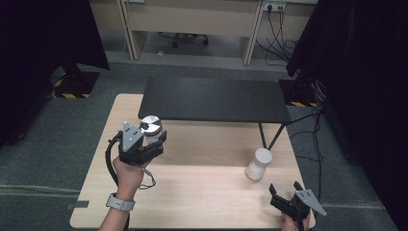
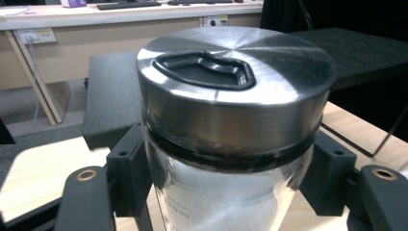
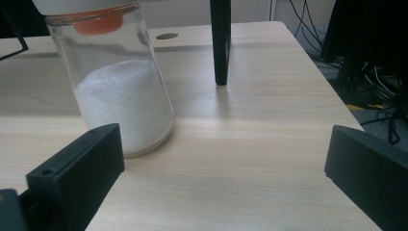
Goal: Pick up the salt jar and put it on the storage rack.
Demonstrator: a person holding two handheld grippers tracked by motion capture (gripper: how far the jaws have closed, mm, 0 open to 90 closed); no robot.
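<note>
The left gripper [image 1: 153,139] clamps a steel-lidded glass jar [image 2: 231,120] above the wooden table [image 1: 202,192], while the right gripper [image 1: 285,188] rests wide open near a white-capped jar [image 1: 259,163].

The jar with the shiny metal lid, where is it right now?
The metal-lidded jar sits clamped in the left gripper on the high view's left, near the black shelf's front left corner, far from the white-lidded jar.

1. The jar [image 2: 226,192] is clear, glossy glass; its lid [image 2: 235,91] is brushed metal with a black plastic inset.
2. The second jar [image 3: 115,86], right of it, is smooth glass too.
3. The table [image 3: 250,144] is matt, pale wood grain.
</note>
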